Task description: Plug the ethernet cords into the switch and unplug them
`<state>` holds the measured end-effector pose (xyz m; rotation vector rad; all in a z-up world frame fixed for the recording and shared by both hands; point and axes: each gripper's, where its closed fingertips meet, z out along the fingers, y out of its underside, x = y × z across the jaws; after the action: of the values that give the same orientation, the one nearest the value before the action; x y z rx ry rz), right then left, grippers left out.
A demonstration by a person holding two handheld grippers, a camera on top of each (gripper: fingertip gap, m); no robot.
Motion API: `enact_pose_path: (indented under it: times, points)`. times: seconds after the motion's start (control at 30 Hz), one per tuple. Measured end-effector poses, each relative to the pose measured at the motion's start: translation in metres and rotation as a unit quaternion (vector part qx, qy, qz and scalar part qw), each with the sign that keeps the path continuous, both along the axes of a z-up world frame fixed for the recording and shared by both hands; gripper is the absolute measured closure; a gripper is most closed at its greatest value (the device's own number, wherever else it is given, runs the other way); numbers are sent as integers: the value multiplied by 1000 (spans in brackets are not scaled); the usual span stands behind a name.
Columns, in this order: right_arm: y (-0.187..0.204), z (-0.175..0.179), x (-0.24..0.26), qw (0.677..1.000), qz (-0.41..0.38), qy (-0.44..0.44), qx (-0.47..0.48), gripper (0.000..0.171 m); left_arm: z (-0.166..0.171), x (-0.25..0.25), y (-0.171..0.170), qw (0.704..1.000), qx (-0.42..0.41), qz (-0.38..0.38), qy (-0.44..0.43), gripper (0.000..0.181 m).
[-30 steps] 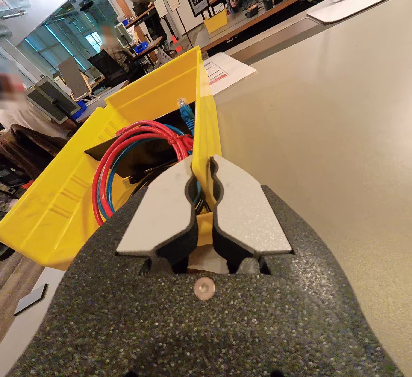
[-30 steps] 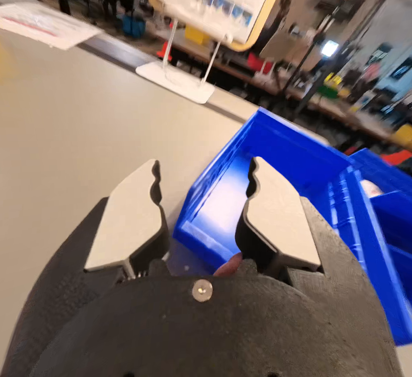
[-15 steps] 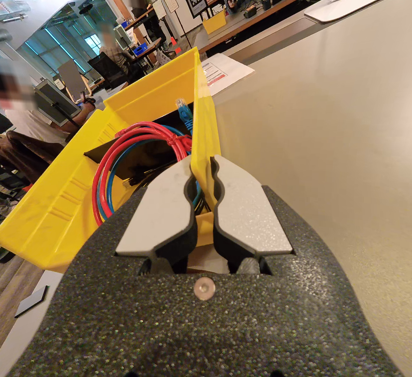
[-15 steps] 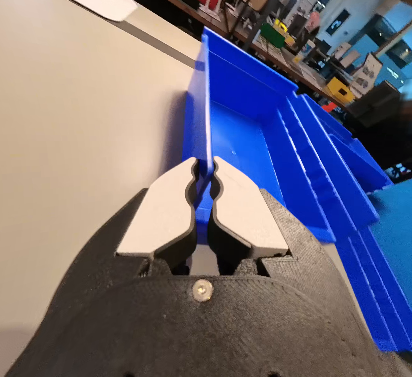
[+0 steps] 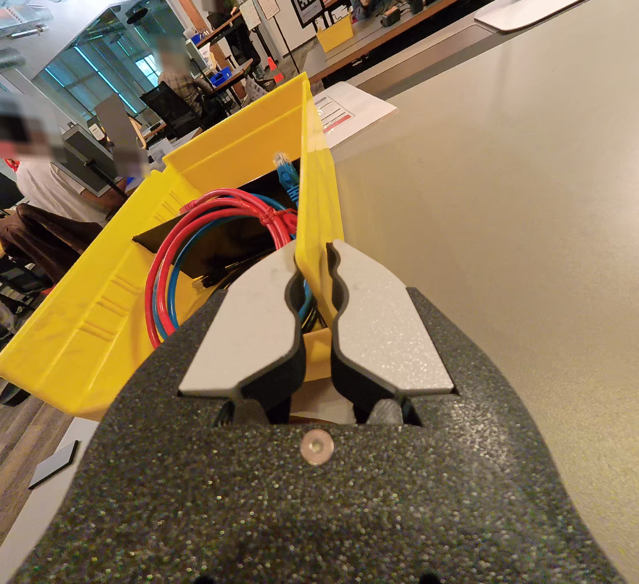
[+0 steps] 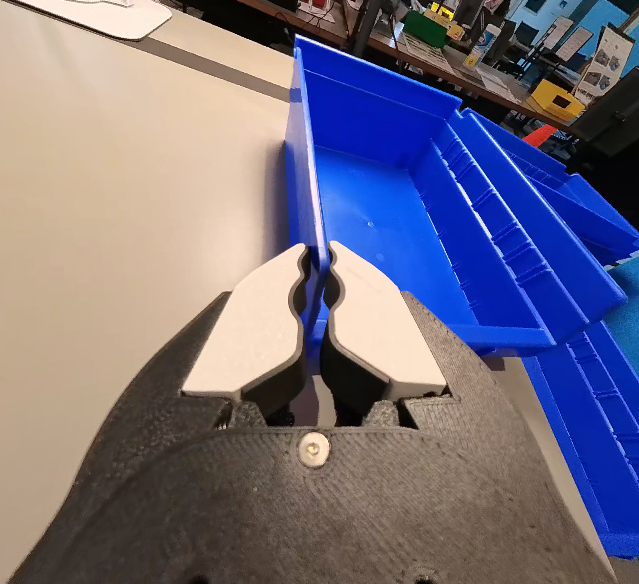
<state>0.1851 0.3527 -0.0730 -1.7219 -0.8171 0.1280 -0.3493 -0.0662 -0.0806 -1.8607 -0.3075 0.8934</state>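
Note:
My left gripper is shut on the right wall of a yellow bin. Inside the bin lie a coiled red ethernet cord, a blue ethernet cord with its plug sticking up, and a black flat device partly hidden under the cords. My right gripper is shut on the left wall of an empty blue bin. Both bins sit on a grey table.
More blue bins stand right of the held one. A white stand base sits at the table's far edge, and a printed sheet lies beyond the yellow bin. Workbenches and people fill the background. The tips of one gripper are about 70 centimetres away from the tips of the other. My left tips are roughly 20 centimetres from the black flat device.
My right gripper swung to the blue bin and shut on its left wall. My left gripper stayed shut on the yellow bin's wall, barely moving.

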Motion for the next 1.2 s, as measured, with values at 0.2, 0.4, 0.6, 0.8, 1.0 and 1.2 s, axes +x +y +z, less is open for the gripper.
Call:
enact_pose_path:
  times: [0.2, 0.4, 0.6, 0.8, 1.0, 1.2]
  points:
    - [1, 0, 2, 1000, -5, 3, 1, 165, 0, -1, -3, 1000, 0, 0, -1, 171]
    - [-6, 4, -1, 999, 21, 22, -30, 144, 0, 1, -6, 1000, -3, -1, 1, 167]
    - [-31, 42, -2, 998, 46, 31, -2, 130, 1, 14, -1, 999, 1, -49, -4, 138]
    - [-81, 55, -59, 985, 161, 50, 27, 132, 23, 50, -6, 972, 101, -185, -103, 114]
    - [-112, -38, -127, 959, 257, -18, -116, 126, 63, 41, -54, 958, 192, -167, -134, 123]
    - [-118, -36, -131, 960, 265, -32, -85, 128, 61, 1, -80, 946, 247, -68, -198, 129]
